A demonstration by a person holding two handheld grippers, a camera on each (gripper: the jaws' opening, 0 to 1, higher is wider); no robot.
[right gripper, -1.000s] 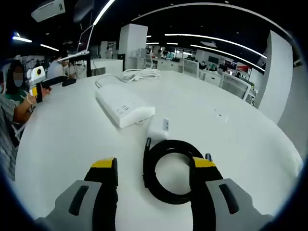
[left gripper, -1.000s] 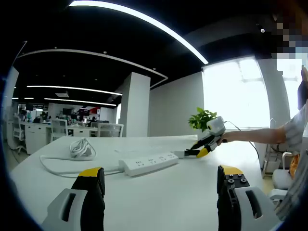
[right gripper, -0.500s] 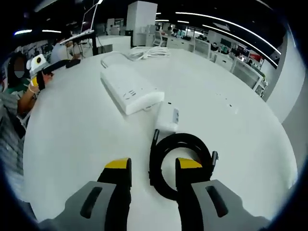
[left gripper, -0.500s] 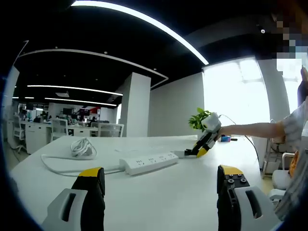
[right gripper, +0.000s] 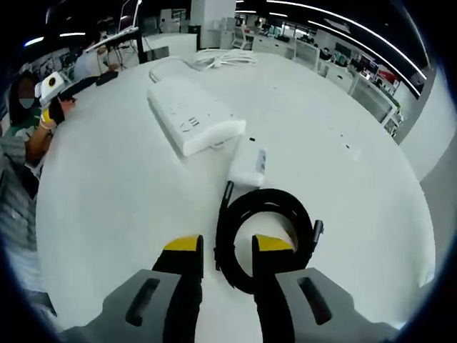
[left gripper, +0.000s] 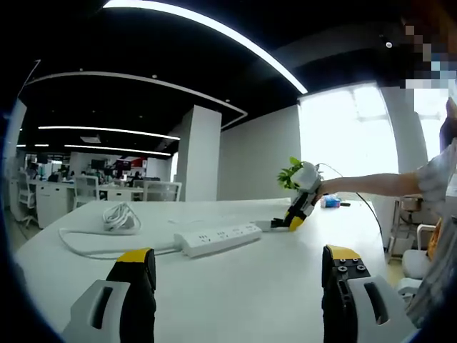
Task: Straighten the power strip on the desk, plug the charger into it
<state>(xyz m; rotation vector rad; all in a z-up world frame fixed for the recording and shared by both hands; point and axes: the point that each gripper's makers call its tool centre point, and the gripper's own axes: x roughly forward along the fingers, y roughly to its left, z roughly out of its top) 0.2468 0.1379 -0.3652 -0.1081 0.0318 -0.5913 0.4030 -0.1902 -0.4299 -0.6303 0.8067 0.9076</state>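
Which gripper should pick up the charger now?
Right. The right gripper is already over the coiled black cable beside the charger; the left gripper sits farther back from the power strip.

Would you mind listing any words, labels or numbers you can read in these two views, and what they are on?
None can be read.
Power strip: small marks by the sockets, too blurred to read.
Charger: no print visible.
Red sign in the far office: too small to read.
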